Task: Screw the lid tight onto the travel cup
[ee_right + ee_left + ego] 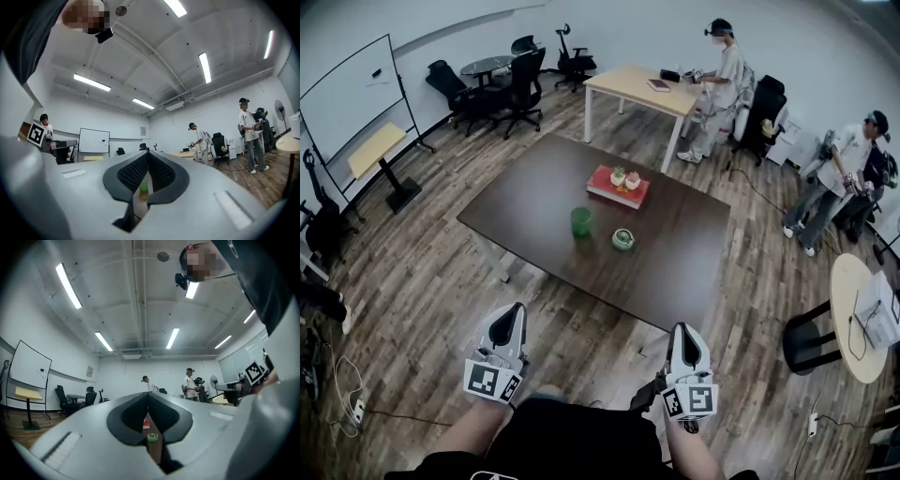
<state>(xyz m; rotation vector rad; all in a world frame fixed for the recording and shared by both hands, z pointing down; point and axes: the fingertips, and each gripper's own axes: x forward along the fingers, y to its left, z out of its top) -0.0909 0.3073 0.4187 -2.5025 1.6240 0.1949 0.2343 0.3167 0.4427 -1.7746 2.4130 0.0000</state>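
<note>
A green travel cup stands open-topped on the dark brown table. Its green lid lies separately just to the right of it. Both grippers are held well short of the table, near my body. My left gripper is shut and empty; in the left gripper view the lid shows far off through the slit below its closed jaws. My right gripper is also shut with nothing in it; the right gripper view shows the cup far ahead.
A red tray with small potted items sits at the table's far side. Beyond are a light wooden table, office chairs and a whiteboard. Two people stand at the right. A round table is at far right.
</note>
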